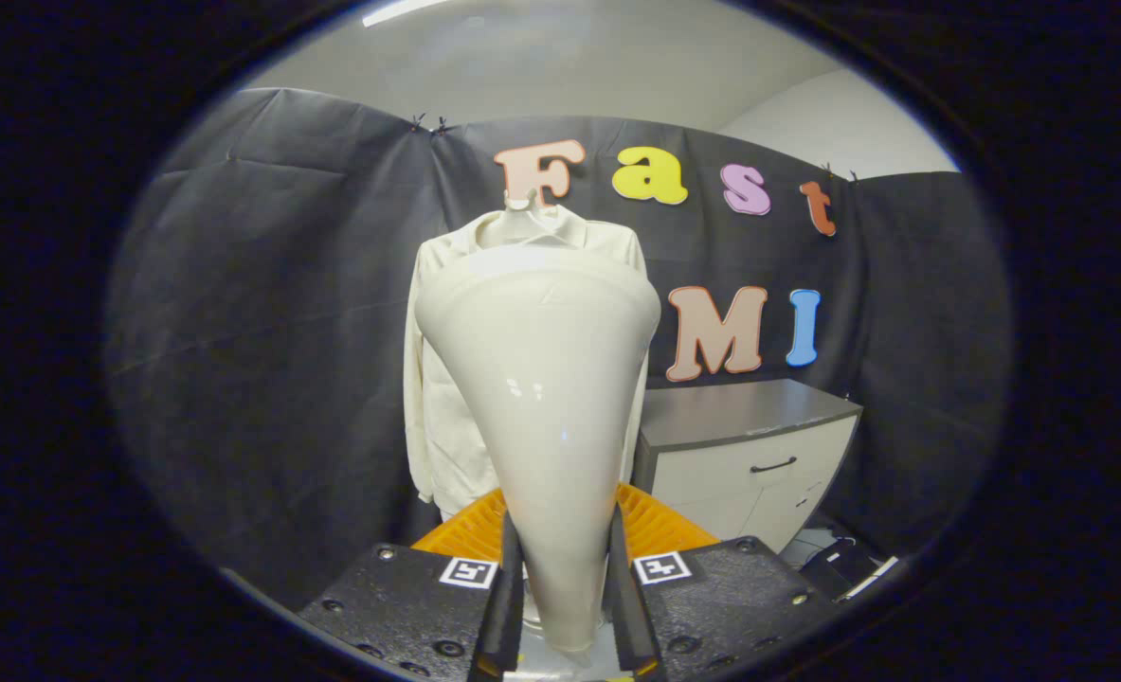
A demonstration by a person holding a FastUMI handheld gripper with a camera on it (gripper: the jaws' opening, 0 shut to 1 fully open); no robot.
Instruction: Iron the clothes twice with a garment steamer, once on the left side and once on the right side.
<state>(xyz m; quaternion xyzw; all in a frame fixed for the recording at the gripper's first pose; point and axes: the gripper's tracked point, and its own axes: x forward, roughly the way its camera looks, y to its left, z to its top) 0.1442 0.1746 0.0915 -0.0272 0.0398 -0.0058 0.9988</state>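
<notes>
My hand-held gripper point(560, 606) clamps the garment steamer point(543, 398) by its narrow handle, head raised before the cream shirt point(432, 407) hanging on the booth wall. I seem mid-approach; next I must press its face against one side.

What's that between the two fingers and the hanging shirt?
In the gripper view, the cream garment steamer lies there: the gripper clamps its narrow handle, and its wide head rises in front of the white shirt.
</notes>
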